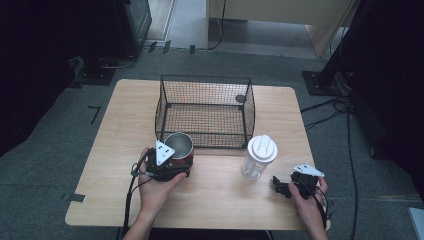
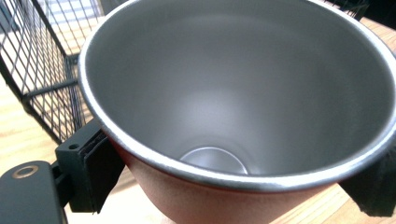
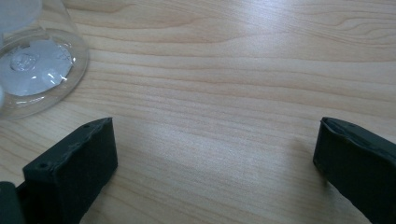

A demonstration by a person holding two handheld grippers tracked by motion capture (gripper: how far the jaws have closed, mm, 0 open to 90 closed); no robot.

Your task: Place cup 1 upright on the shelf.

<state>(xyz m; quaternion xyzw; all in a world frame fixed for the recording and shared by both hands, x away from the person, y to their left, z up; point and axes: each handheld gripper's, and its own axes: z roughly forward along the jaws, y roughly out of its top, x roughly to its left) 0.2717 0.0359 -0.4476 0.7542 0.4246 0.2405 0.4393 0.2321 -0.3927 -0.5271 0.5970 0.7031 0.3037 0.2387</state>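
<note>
Left gripper view shows your jaws pressed on both sides of the red metal cup (image 2: 233, 116), just under its steel rim, so the grip is made. In the high view the cup (image 1: 179, 148) stands upright on the table (image 1: 110, 165), touching or nearly touching the front wall of the wire basket (image 1: 205, 107), and your left gripper (image 1: 172, 167) is around it. I judge that the grasp is done, but the lift and the placing into the basket remain. The basket holds nothing yet. Your right gripper (image 1: 281, 186) waits with jaws wide apart, holding nothing, near the clear bottle (image 1: 259, 157) with the white lid.
</note>
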